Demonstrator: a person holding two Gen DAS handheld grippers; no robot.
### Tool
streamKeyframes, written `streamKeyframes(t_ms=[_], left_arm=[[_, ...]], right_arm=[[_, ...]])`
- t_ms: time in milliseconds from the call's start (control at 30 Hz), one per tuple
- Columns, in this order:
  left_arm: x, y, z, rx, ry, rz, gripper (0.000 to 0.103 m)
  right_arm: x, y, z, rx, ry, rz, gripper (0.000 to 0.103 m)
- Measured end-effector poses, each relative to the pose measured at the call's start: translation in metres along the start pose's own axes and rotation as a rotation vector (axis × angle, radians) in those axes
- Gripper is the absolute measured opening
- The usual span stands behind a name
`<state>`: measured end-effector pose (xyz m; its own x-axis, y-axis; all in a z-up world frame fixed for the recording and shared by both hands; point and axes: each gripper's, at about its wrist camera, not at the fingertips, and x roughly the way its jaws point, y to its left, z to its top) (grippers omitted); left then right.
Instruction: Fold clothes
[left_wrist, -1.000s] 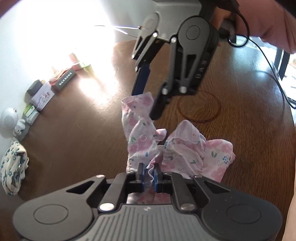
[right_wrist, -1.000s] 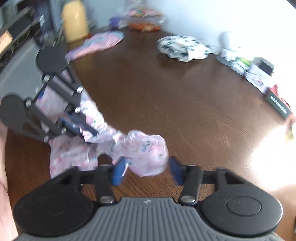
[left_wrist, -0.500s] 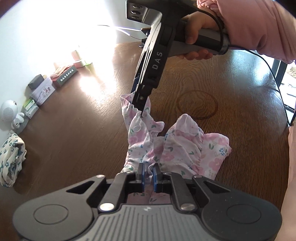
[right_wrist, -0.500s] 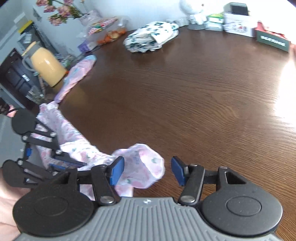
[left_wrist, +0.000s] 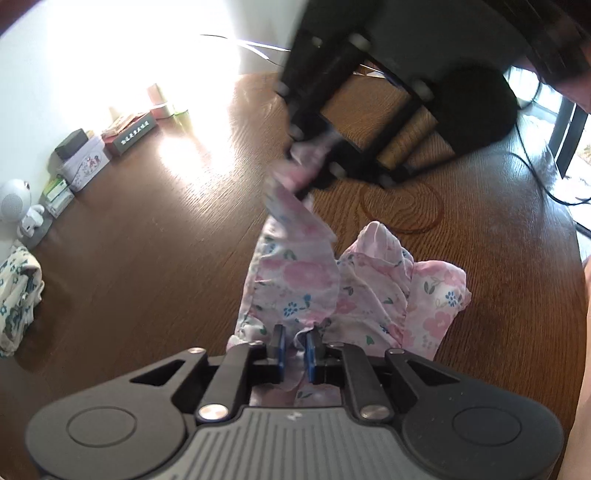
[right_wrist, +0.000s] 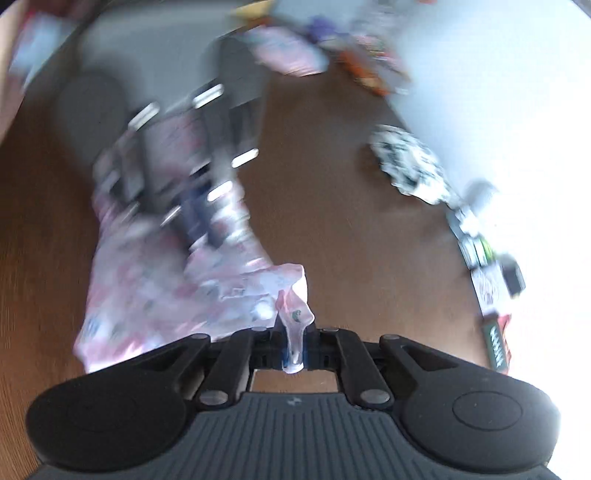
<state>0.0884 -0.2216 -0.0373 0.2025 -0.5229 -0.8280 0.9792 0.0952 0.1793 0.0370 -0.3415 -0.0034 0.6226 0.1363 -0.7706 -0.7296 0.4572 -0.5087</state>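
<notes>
Surroundings: small boxes (left_wrist: 125, 136) and a white round gadget (left_wrist: 13, 201) are lining the wall edge of the brown wooden bench (left_wrist: 147, 251); a blue-patterned cloth bundle (left_wrist: 16, 291) is lying at the left, well apart from the work.
In the way: the right tool (left_wrist: 314, 173) is reaching in from above and hiding part of the far bench in the left wrist view.
Garment: the pink floral garment (left_wrist: 332, 288) is lying crumpled mid-bench, one end lifted.
Left tool (left_wrist: 294, 349): its jaws have just been easing apart a little, yet they are pinching a fold of the near hem.
Right tool (right_wrist: 293, 343): its jaws have just been closing and are now clamping a thin strip of the cloth.
Right wrist view only: a second pink item (right_wrist: 288, 51) is lying far back, though heavy blur is leaving it, probably, uncertain.
</notes>
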Motion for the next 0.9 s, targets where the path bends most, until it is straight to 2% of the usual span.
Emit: streamKeyframes(t_ms=[133, 200, 300, 400, 433, 467, 533, 633, 700, 833, 900], left_arm=[[-0.035, 0.002, -0.001, -0.044, -0.056, 0.002, 0.019], [-0.053, 0.005, -0.002, -0.062, -0.081, 0.015, 0.03], [-0.068, 0.013, -0.004, -0.098, -0.093, 0.068, 0.031], [-0.063, 0.024, -0.009, -0.16, -0.064, 0.1, 0.024], [-0.058, 0.027, -0.011, -0.175, -0.053, 0.093, 0.02], [-0.052, 0.03, -0.011, -0.187, -0.043, 0.081, 0.01], [-0.044, 0.027, -0.017, -0.182, -0.036, 0.049, 0.01], [-0.031, 0.016, -0.022, -0.152, -0.015, 0.014, 0.01], [-0.023, 0.01, -0.026, -0.139, 0.002, -0.003, 0.01], [-0.018, 0.008, -0.032, -0.146, -0.002, -0.015, 0.011], [-0.024, 0.009, -0.032, -0.152, -0.009, -0.018, 0.013]], right_arm=[[0.002, 0.027, -0.008, -0.091, 0.031, -0.052, 0.006], [0.003, 0.028, -0.01, -0.078, 0.037, -0.067, 0.007], [0.006, 0.032, -0.012, -0.07, 0.047, -0.084, 0.008], [0.013, 0.035, -0.013, -0.057, 0.057, -0.094, 0.008], [0.013, 0.035, -0.014, -0.049, 0.061, -0.097, 0.009], [0.014, 0.036, -0.015, -0.041, 0.066, -0.1, 0.01], [0.012, 0.036, -0.017, -0.021, 0.071, -0.105, 0.017], [-0.005, 0.03, -0.022, 0.09, 0.059, -0.084, 0.034], [-0.022, 0.019, -0.027, 0.217, 0.034, -0.056, 0.034], [-0.058, -0.005, -0.036, 0.526, -0.111, 0.07, 0.038], [-0.071, -0.013, -0.034, 0.618, -0.215, 0.13, 0.042]])
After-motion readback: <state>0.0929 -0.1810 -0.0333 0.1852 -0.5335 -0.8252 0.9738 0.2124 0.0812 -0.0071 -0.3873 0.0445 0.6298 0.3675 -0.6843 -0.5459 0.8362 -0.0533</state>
